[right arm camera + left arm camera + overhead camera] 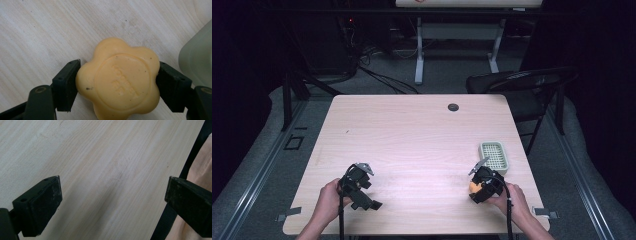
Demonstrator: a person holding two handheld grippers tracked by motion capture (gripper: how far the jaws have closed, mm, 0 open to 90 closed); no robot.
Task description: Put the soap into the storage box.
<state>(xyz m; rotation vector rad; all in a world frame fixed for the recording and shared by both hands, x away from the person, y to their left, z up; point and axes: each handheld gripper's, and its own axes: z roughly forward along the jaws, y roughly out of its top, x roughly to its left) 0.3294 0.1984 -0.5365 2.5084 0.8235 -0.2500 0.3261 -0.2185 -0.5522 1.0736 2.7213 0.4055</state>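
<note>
Flower-shaped soap [119, 78] clamped between right claw [117, 85] jaws.

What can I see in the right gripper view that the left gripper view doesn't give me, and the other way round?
Right gripper view: an orange flower-shaped soap pressed between that hand-held gripper's black jaws, with the pale green soap dish at the picture's right edge. Left gripper view: the left hand-held gripper with jaws wide apart and nothing between them, plus a dark strap or cable by the table's edge. Both show the light wooden table close up.
</note>
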